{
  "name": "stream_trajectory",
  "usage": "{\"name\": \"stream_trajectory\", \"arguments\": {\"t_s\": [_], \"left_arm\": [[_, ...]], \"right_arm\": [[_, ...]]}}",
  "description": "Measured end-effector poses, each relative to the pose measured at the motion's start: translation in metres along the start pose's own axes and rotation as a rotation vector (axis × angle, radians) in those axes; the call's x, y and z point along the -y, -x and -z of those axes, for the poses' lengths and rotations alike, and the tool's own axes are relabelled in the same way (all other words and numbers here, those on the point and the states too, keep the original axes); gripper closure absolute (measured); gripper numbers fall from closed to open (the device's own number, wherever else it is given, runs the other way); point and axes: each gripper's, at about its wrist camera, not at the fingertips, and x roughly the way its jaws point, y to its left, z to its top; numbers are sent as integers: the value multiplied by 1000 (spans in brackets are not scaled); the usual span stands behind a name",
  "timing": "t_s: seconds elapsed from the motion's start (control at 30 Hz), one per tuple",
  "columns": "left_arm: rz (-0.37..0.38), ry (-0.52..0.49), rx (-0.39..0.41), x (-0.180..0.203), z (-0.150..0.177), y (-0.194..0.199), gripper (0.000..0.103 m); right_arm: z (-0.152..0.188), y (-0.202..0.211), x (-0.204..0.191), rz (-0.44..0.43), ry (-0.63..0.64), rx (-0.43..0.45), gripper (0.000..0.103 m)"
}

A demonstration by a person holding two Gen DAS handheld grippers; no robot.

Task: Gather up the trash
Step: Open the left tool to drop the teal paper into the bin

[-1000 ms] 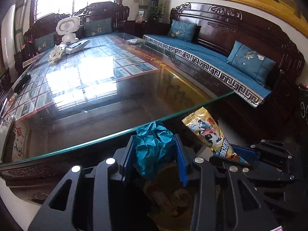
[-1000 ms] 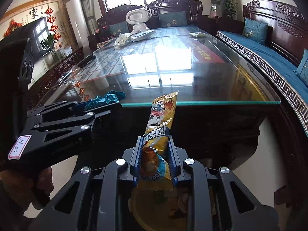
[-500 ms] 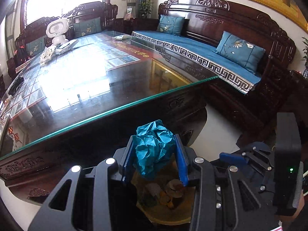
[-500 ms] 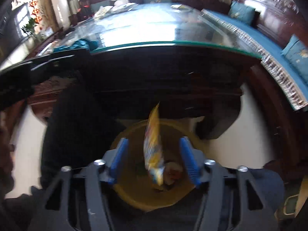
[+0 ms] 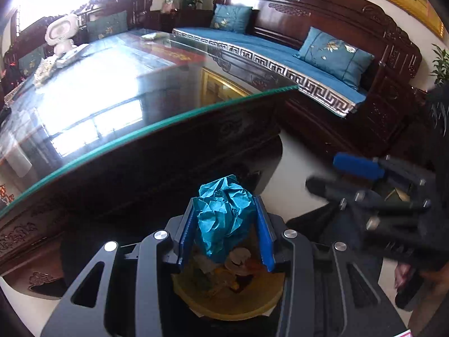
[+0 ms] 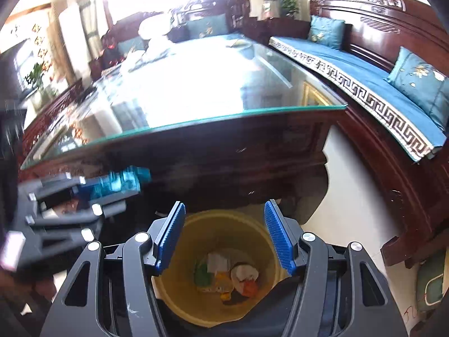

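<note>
My left gripper (image 5: 226, 205) is shut on a crumpled teal paper ball (image 5: 221, 219), held just above a yellow bin (image 5: 224, 306) on the floor. My right gripper (image 6: 224, 205) stands open over the same bin (image 6: 174, 295), with nothing between its blue pads (image 6: 171, 233). Several scraps of trash (image 6: 224, 275) lie at the bin's bottom. In the right wrist view the left gripper (image 6: 118, 185) shows blurred at the left with the teal paper. In the left wrist view the right gripper (image 5: 336, 175) is a blur at the right.
A glass-topped dark wooden table (image 6: 196, 118) ends just beyond the bin, its carved apron (image 5: 168, 163) close by. A wooden sofa with blue cushions (image 6: 373, 84) runs along the right. Cream floor (image 6: 350, 196) lies between them. A white robot toy (image 5: 60, 33) stands at the table's far end.
The right gripper opened and its yellow snack wrapper dropped towards the bin. Both grippers moved from the table edge to above the bin. The left still grips the teal paper.
</note>
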Motion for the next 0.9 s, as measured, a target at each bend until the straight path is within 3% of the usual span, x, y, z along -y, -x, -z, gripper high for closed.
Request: {"name": "stream_trajectory", "arguments": {"t_s": [0.57,0.73,0.9], "left_arm": [[74,-115,-59,39,8,-19,54],[80,-127,-79,43,11,-23,42],[77,-123,-72,41,10,-23,37]], "right_arm": [[-8,4,21,21,-29,35,42],[-11,4,20,29,-22,37,42],[-12,4,18,28,-26,44,42]]}}
